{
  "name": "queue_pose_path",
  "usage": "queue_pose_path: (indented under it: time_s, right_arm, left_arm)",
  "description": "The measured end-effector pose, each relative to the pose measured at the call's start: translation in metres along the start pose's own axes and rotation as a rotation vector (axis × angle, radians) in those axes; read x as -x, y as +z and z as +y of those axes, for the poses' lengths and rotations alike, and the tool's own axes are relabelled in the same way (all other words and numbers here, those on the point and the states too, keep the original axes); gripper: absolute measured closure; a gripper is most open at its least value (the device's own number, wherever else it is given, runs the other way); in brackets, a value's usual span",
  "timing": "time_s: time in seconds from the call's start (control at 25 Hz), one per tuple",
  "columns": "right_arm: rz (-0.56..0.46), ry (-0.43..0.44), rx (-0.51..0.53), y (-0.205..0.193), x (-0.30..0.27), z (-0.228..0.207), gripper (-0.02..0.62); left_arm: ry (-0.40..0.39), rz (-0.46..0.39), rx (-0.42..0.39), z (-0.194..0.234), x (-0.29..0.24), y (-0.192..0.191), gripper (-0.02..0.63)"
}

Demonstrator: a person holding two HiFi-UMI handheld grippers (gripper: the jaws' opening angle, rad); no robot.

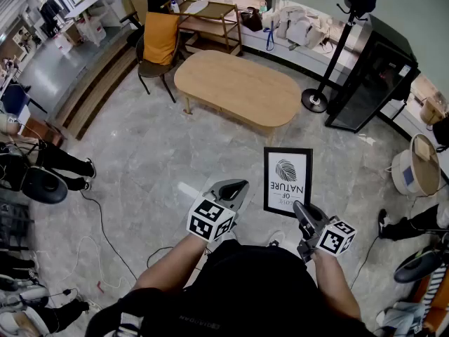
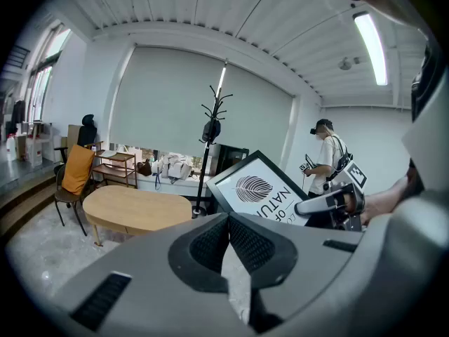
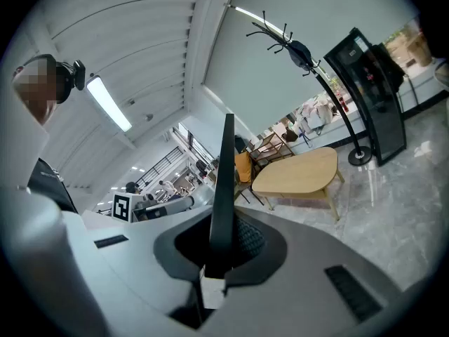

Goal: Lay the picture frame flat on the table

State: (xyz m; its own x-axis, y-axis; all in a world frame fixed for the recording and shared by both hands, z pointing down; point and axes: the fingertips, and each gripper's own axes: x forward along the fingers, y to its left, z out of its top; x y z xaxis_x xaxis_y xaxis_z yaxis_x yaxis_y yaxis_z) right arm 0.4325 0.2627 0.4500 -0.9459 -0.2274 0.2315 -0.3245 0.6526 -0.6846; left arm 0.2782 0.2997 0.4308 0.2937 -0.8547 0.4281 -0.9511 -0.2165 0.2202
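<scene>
We are holding the picture frame in the air over the grey stone floor, well apart from the oval wooden surface ahead of us. The right gripper is gripping it at its near edge. In the right gripper view the fingers are clamping on the black frame, which is showing edge-on and rising straight up between them. In the head view its white print with a leaf is facing up toward us. The left gripper is hovering near the frame's left edge, apart from it, its fingers pressing together with nothing between them. A coat stand and a chair with an orange cloth are standing near the surface.
</scene>
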Motion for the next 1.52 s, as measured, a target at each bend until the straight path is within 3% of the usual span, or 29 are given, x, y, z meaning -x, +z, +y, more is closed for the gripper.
queue_pose_path:
  time_s: [0.56, 0.8, 0.96, 1.2, 1.52]
  right_arm:
    - [-0.009, -0.002, 0.002, 0.000, 0.000, 0.004, 0.577]
    - [-0.043, 0.060, -0.110, 0.000, 0.001, 0.007, 0.577]
    - [-0.014, 0.059, -0.109, -0.005, -0.007, 0.013, 0.577]
    - [0.037, 0.040, -0.120, -0.030, -0.045, 0.034, 0.577]
    - [0.128, 0.079, -0.091, -0.055, -0.117, 0.075, 0.576]
  left_arm:
    - [-0.012, 0.015, 0.009, -0.009, 0.003, -0.006, 0.601]
    - [-0.008, 0.044, 0.030, -0.002, 0.001, -0.019, 0.601]
    - [-0.015, 0.043, 0.033, 0.005, 0.008, -0.019, 0.601]
    - [0.012, 0.042, 0.052, 0.041, 0.044, -0.029, 0.601]
    - [0.127, 0.028, 0.124, 0.115, 0.107, -0.053, 0.601]
